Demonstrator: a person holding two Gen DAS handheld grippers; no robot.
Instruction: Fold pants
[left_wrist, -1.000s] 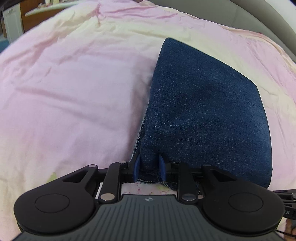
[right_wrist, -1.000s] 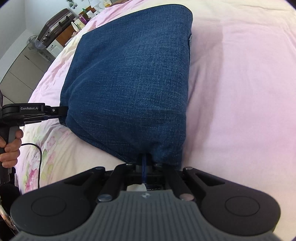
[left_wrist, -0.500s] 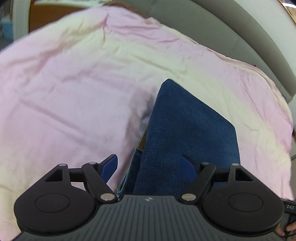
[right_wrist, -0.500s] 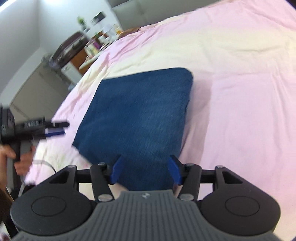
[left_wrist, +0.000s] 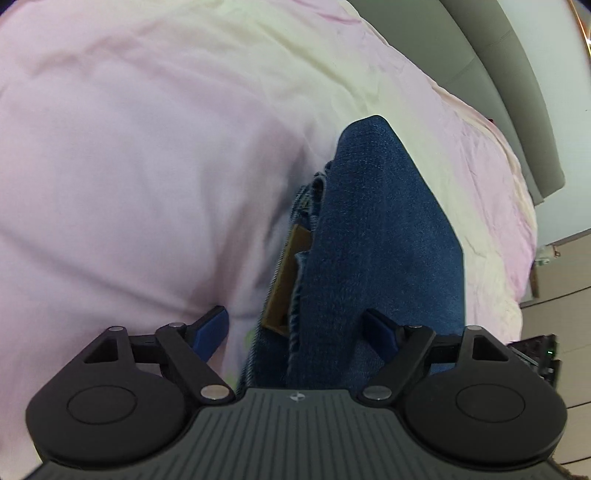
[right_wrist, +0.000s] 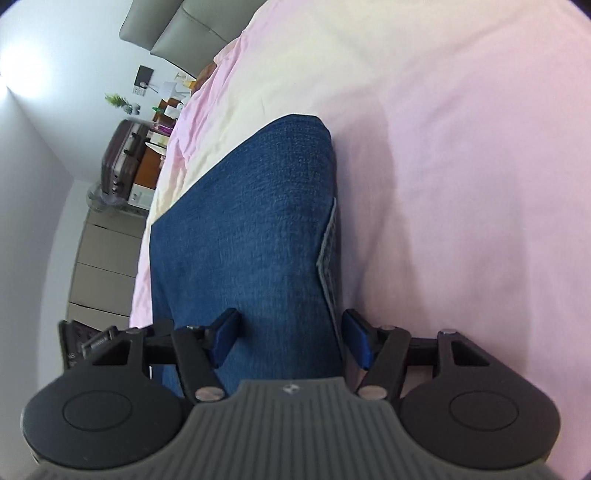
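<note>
Two pairs of tongs are hanging over the pants (left_wrist: 384, 236), and neither is holding anything: the left tongs (left_wrist: 295, 328) are standing wide apart with the denim's near end running between the blue fingertips (left_wrist: 212, 326), and the right tongs (right_wrist: 290, 338) are likewise spread, straddling the denim without gripping it. The pants are lying on the pink bed sheet (left_wrist: 129, 166) as a compact folded bundle, stretching from 6 o'clock toward 12 o'clock in both wrist views. Judging by that tidy stack, the folding is sitting at or near its end; any next move is calling only for smoothing or squaring the edges where layers are peeking out along the side. A brown waistband patch (left_wrist: 286, 280) is showing at 7 o'clock of the bundle in the left view, its writing too blurred to read. A pale inner label (right_wrist: 328, 254) is edging the bundle in the right view, equally unreadable.
</note>
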